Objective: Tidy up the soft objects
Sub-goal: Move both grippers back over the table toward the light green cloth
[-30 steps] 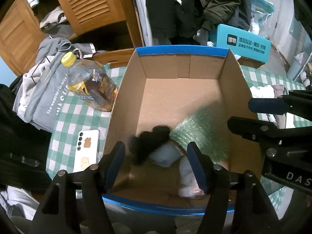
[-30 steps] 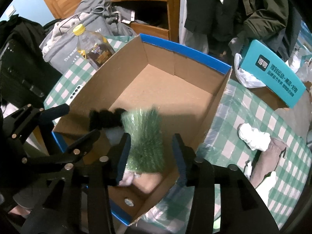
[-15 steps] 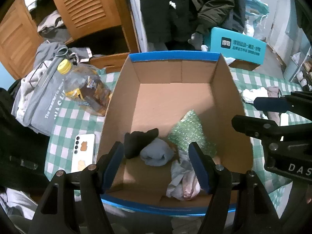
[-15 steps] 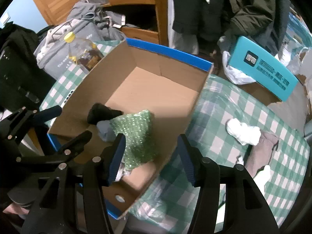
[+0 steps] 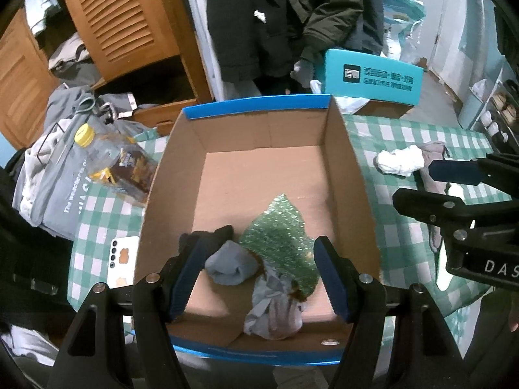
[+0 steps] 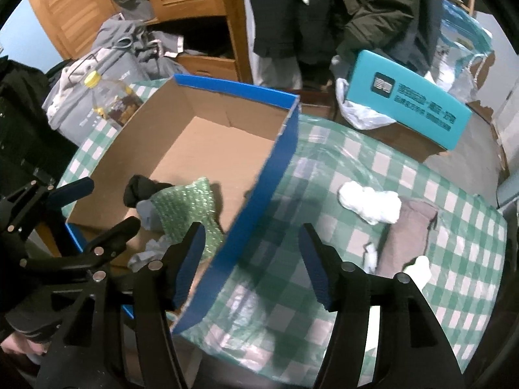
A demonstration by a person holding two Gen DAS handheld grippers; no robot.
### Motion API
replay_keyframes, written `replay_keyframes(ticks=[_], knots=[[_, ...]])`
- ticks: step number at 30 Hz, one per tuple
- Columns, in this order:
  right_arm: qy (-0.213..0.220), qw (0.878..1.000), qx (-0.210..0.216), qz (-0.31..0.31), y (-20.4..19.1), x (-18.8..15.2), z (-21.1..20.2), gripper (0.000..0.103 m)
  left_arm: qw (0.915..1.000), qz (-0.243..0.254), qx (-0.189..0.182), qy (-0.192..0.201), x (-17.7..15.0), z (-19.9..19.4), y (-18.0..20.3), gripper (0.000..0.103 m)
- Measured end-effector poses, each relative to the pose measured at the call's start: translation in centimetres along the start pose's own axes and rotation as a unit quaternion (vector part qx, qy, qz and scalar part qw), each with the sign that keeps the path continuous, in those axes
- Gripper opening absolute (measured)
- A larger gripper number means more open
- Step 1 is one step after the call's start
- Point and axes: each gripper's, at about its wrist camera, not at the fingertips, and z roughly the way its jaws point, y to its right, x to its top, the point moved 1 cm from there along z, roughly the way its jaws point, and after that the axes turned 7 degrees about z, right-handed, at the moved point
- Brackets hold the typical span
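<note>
An open cardboard box (image 5: 259, 175) with blue edges stands on the green checked tablecloth. Its near end holds a black sock (image 5: 207, 238), a grey sock (image 5: 228, 265), a green sparkly cloth (image 5: 279, 236) and a crumpled grey-pink cloth (image 5: 275, 311). My left gripper (image 5: 258, 272) hangs open above them, holding nothing. My right gripper (image 6: 251, 264) straddles the box's right wall (image 6: 266, 191); its jaws are opening and empty. To the right on the cloth lie a white bundle (image 6: 369, 202), a brown-grey cloth (image 6: 407, 236) and small white pieces (image 6: 421, 269).
A bottle with a yellow cap (image 5: 113, 162) and a white phone (image 5: 121, 264) lie left of the box. A grey garment (image 5: 52, 175) hangs over the table's left edge. A teal carton (image 5: 373, 76) stands behind the table, with wooden cupboards (image 5: 123, 22) and hanging coats beyond.
My right gripper has let go of the green sparkly cloth, which now lies in the box, and has slid right over the box's wall. The left gripper drew back slightly.
</note>
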Motion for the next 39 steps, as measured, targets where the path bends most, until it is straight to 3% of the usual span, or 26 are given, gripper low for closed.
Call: replay_keyframes(ticks=[9, 39], knots=[[0.008, 1.000, -0.012, 0.019, 2.6, -0.8, -1.2, 0.064, 0.9997, 0.021, -0.003, 0.008, 0.9, -0.5, 2.6, 0.077], [-0.002, 0.988, -0.055, 0.147, 16.1, -5.2, -1.9, 0.066, 0.9949, 0.087, -0.051, -0.007, 4.0, 1.2, 12.7, 0.078]])
